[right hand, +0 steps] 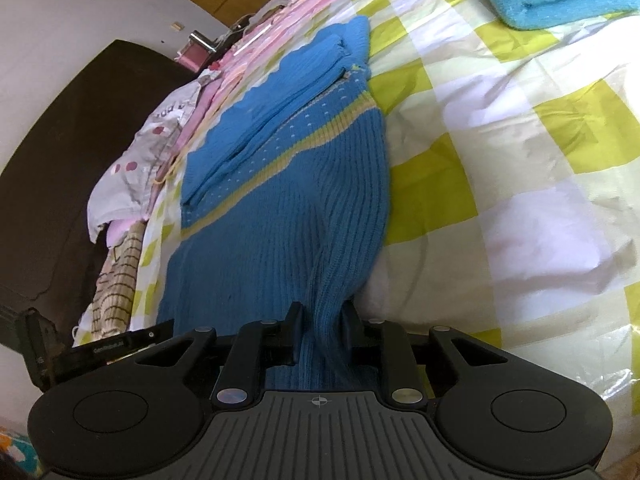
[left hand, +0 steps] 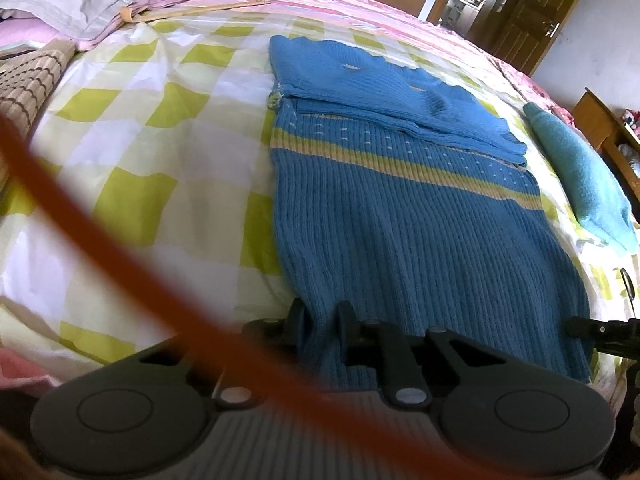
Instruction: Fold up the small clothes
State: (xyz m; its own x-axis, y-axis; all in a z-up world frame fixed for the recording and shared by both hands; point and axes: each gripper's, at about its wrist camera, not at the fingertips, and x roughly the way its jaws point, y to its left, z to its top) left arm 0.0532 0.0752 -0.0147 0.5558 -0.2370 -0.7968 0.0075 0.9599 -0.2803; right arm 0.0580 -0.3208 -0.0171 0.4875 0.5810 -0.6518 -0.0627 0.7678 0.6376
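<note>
Blue knitted sweater (left hand: 400, 216) lies flat on the bed (left hand: 152, 152) with its sleeves folded in. We pinch its near hem with both claws: our left claw (left hand: 322, 320) and our right claw (right hand: 322, 320) are closed tight on the wool.
</note>
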